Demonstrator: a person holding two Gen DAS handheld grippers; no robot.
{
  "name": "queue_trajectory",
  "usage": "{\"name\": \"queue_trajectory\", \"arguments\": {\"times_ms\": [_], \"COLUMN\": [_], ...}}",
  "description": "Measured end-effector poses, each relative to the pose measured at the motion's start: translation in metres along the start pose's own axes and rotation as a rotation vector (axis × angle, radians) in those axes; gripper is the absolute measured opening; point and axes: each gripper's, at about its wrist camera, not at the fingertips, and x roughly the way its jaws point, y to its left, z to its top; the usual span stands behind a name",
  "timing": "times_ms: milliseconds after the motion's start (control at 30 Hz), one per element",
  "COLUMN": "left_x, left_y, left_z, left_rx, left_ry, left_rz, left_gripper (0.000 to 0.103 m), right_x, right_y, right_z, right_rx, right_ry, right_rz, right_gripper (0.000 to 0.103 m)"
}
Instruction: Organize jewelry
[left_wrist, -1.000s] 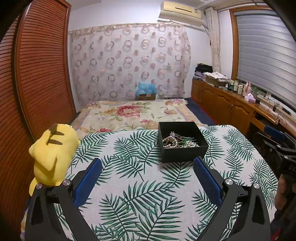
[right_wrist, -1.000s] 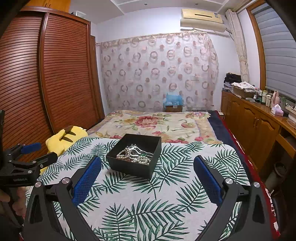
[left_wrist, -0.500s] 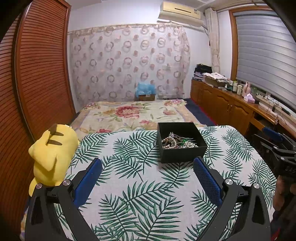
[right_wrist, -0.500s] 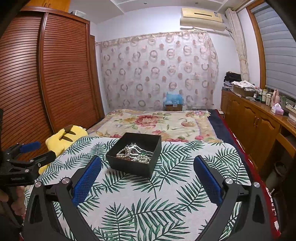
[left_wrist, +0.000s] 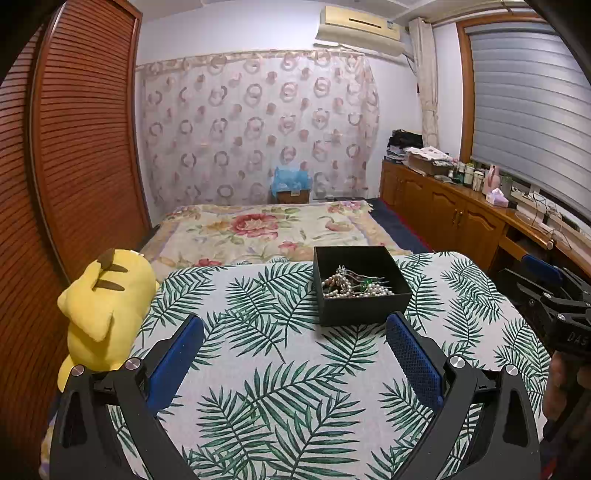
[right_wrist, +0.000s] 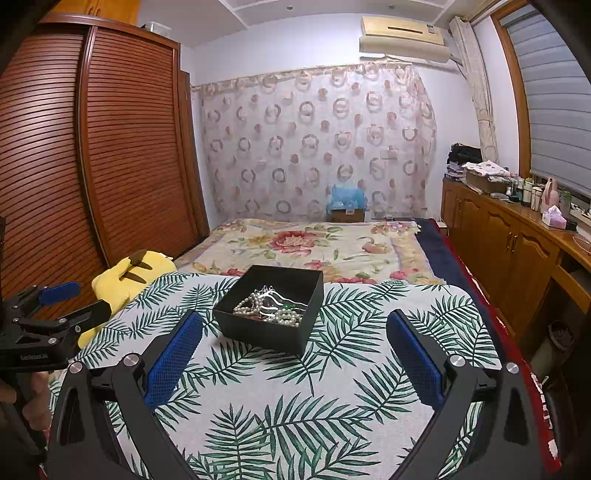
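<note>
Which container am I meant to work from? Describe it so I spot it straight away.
Find the table with the palm-leaf cloth at the foot of the floral bed. On it sits one small open black box, ahead of both open claws. It is the only container there, holding a tangle of pearl strands.

Even, cool indoor light in both views, source seems overhead, out of frame. Soft shadow under the black box on the palm-print cloth; no hard shadows. Mild sheen on the wooden cabinets. Strong fisheye bend: wardrobe doors curve, dark vignette in corners. Focus sharp centre, slightly soft at far wall. No motion blur.
</note>
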Motion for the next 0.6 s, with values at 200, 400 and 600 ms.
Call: {"name": "queue_trajectory", "arguments": {"times_ms": [200,400,600], "left_x": [0.0000,0.0002,0.0002], "left_y": [0.0002,0.0000,-0.0001], "left_z": [0.0003,-0.0011,-0.0017], "left_rx": [0.000,0.000,0.000], "left_ry": [-0.001,-0.001,-0.002], "left_rz": [-0.001,0.000,-0.001], "left_gripper": [0.095,0.095,0.095], "right_x": [0.0000,0.0007,-0.0001], "right_y": [-0.0003,-0.0002,-0.0012], "right_z": [-0.0004,-0.0007,-0.0009], "right_rx": [0.000,0.000,0.000], "right_ry": [0.000,-0.001,-0.002], "right_rz": [0.001,-0.001,0.001], "right_gripper": [0.100,0.100,0.100]}}
